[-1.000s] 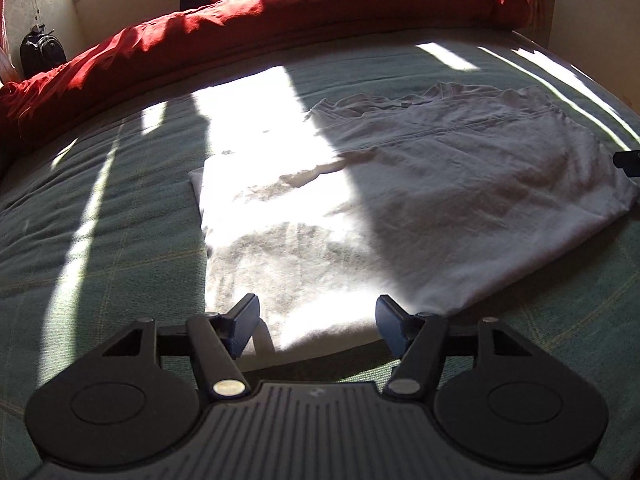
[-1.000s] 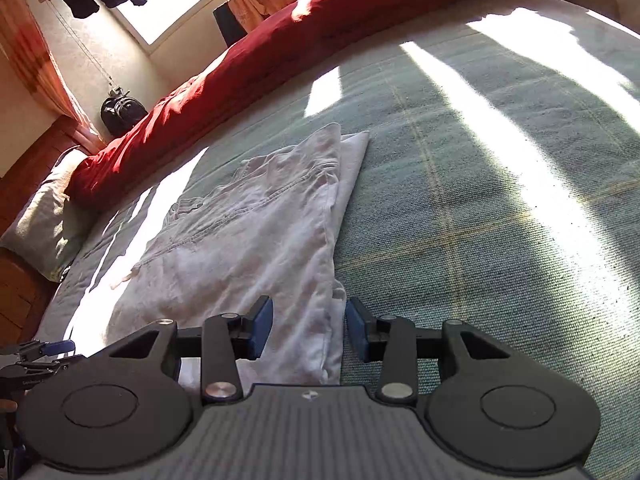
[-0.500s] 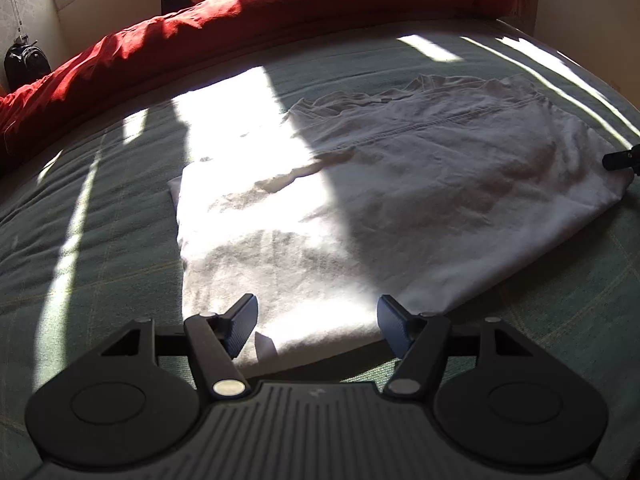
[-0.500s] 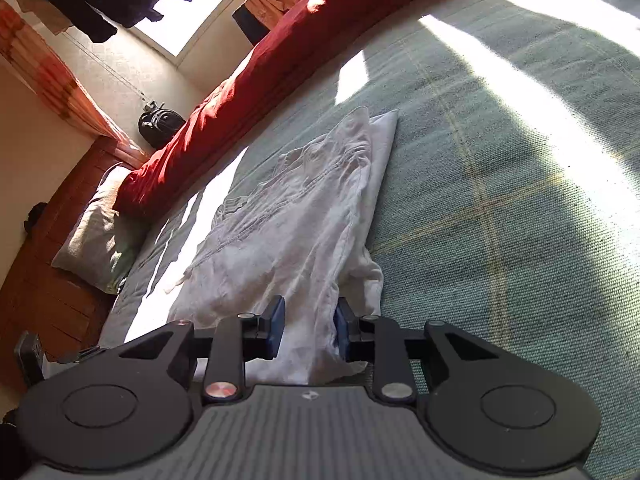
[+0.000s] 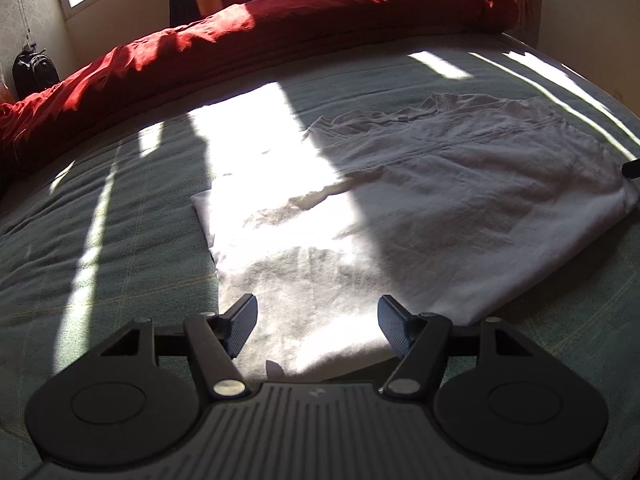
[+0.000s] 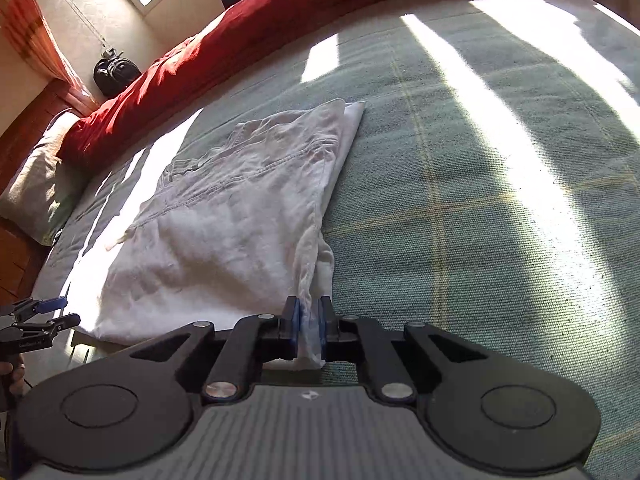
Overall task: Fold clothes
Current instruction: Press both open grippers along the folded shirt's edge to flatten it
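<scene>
White cotton, a crumpled folded garment, spread flat across the green checked bedspread, filling centre and right of the left wrist view. Half of it washed out by a hard band of sunlight through the middle of frame, folds and seams lost in the glare there. Nearest hem tucked out of sight behind the black body of the left gripper at the bottom edge. Wide apart, those jaws, dark ribbed fingers poised over the cloth near its lower left corner, nothing pinched between them.

Over in the right wrist view, same garment lying left of centre. Right gripper at bottom centre, blue pads nipping the near right corner of the cloth, a bunched ridge drawn up between them, jaws easing apart at this moment but fabric visibly caught. Corner tip dangling below the pads, partly hidden by the gripper body.

Lower left edge of that frame: the other gripper, small and cropped, with only fingertips of a hand visible. Red rumpled duvet bunched along the upper part, a grey pillow at far left, cut off by the frame.
</scene>
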`<control>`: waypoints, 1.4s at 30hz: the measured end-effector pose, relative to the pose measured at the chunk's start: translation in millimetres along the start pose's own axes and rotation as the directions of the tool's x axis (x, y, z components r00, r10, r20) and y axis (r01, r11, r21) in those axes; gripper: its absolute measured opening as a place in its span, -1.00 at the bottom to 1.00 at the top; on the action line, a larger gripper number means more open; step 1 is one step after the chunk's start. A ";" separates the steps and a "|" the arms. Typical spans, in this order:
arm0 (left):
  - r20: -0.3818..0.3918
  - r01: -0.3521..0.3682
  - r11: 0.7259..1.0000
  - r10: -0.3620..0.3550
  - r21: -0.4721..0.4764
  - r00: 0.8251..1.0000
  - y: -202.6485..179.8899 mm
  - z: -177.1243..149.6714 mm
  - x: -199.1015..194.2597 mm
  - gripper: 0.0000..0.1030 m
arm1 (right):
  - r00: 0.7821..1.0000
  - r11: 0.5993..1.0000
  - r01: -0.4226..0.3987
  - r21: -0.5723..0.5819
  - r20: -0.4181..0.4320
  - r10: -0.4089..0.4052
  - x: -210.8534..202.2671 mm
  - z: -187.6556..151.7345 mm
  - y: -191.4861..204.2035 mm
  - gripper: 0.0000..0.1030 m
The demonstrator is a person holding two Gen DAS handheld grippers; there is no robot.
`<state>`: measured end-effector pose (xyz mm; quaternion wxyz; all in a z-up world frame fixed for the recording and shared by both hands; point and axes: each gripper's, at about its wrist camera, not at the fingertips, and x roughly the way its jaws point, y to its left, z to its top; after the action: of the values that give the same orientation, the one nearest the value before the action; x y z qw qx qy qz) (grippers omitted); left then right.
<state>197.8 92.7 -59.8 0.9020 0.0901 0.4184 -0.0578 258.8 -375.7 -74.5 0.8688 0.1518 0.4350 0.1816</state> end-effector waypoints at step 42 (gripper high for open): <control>-0.072 0.338 0.906 -0.366 -0.255 0.928 45.4 25.7 33.8 0.29 | 0.902 0.916 -0.384 -0.116 -0.259 0.345 73.7 32.9 105.0 -0.21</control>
<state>246.8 130.7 -64.2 0.8546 -0.0926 0.4841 -0.1638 307.2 -252.9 -62.9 0.7717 0.1361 0.4810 0.3931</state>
